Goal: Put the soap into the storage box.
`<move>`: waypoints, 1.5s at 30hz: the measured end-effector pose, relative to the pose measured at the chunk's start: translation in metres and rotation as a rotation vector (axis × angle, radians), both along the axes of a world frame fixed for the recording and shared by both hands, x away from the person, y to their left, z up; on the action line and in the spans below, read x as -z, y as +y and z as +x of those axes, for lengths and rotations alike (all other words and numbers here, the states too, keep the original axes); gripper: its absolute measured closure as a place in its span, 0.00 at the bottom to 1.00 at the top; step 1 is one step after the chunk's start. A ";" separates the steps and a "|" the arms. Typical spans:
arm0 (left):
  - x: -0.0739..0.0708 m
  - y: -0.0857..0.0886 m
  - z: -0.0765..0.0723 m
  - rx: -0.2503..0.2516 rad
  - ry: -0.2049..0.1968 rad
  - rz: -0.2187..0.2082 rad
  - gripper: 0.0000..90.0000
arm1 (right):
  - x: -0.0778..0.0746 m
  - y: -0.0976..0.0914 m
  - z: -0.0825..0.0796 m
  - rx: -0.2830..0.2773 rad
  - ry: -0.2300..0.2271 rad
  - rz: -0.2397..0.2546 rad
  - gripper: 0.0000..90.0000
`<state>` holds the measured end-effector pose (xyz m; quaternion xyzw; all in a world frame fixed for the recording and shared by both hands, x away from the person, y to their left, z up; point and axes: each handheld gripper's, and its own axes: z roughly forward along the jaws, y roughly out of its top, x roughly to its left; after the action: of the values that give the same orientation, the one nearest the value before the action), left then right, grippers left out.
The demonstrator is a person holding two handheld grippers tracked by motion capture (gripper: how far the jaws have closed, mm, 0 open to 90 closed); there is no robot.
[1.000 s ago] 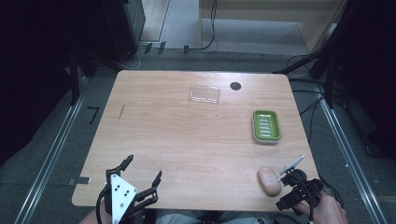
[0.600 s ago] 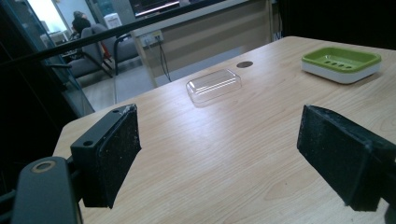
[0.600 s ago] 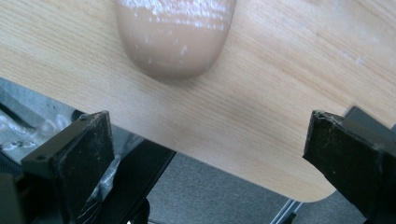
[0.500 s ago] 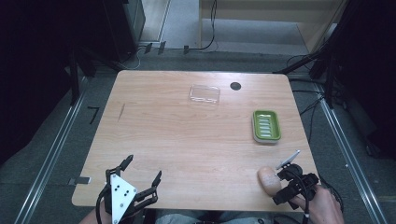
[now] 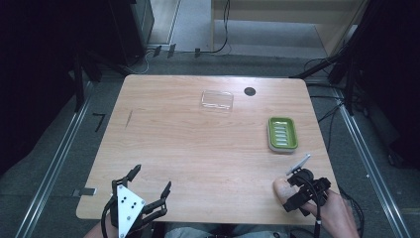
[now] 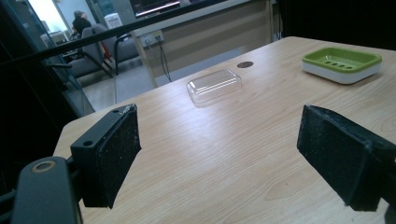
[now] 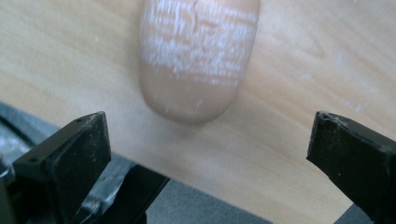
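Observation:
A tan oval bar of soap (image 5: 281,188) lies near the table's front right corner, and in the right gripper view the soap (image 7: 198,56) sits just ahead of the jaws, close to the table's edge. My right gripper (image 5: 294,190) hangs over the soap's right side, open, its pads (image 7: 79,154) wide apart and empty. At the front left edge my left gripper (image 5: 151,179) is open and holds nothing, its pads (image 6: 112,154) spread above the bare wood. A green soap dish (image 5: 283,134) rests at the right, empty. A clear plastic lid (image 5: 217,100) lies at the back middle.
The wooden table (image 5: 198,144) has a round black grommet (image 5: 249,91) right of the lid. From the left gripper view the lid (image 6: 215,85) and the green dish (image 6: 342,63) stand far ahead. Dark floor, metal rails and cables surround the table.
My right gripper has slid left from beside the soap until it partly covers it. The left gripper has stayed still.

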<state>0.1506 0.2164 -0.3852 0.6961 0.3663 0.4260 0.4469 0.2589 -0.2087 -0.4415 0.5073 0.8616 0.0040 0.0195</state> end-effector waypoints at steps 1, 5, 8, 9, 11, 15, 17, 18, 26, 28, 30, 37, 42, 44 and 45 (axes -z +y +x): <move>0.000 0.000 0.000 0.000 0.000 0.000 0.15 | 0.000 0.001 0.001 -0.001 0.001 0.002 0.00; 0.000 0.000 0.000 0.000 0.001 0.003 0.15 | 0.002 0.004 0.004 -0.006 0.001 0.009 0.00; 0.000 0.000 0.000 0.002 0.001 0.005 0.15 | 0.003 0.005 0.011 0.000 0.004 0.011 0.00; 0.000 0.000 0.000 0.001 0.001 0.004 0.15 | 0.003 0.005 0.011 0.000 0.004 0.011 0.00; 0.000 0.000 0.000 0.000 0.001 0.004 0.15 | 0.004 0.006 0.014 -0.001 0.001 0.012 0.00; 0.000 0.000 0.000 0.001 0.001 0.005 0.15 | 0.006 0.008 0.019 -0.009 0.005 0.017 0.00; 0.000 0.000 0.000 0.001 0.001 0.002 0.15 | 0.007 0.009 0.022 -0.003 0.010 0.027 0.00; 0.000 0.000 0.000 0.001 0.002 0.002 0.15 | 0.008 0.010 0.023 -0.006 0.007 0.029 0.00; 0.000 0.000 0.000 0.001 0.001 0.004 0.15 | 0.017 0.014 0.031 0.017 0.009 0.050 0.00; 0.000 0.000 0.000 0.001 0.001 0.005 0.15 | 0.019 0.014 0.032 0.014 0.005 0.050 0.01; 0.000 0.000 0.000 0.001 0.002 0.006 0.15 | 0.021 0.014 0.033 0.018 0.007 0.055 0.02; 0.000 0.000 0.000 0.001 0.003 0.006 0.15 | 0.027 0.014 0.034 0.021 0.007 0.055 0.06; 0.000 0.000 0.000 0.002 0.001 0.006 0.15 | 0.028 0.016 0.033 0.027 0.010 0.056 0.13; 0.000 0.000 0.000 0.002 0.001 0.006 0.15 | 0.029 0.016 0.033 0.026 0.008 0.058 0.15; 0.000 0.000 0.000 0.002 0.003 0.007 0.15 | 0.029 0.015 0.033 0.021 0.009 0.056 0.15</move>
<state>0.1505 0.2163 -0.3850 0.6987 0.3646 0.4260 0.4444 0.2923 -0.1933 -0.4706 0.5165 0.8559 0.0257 0.0016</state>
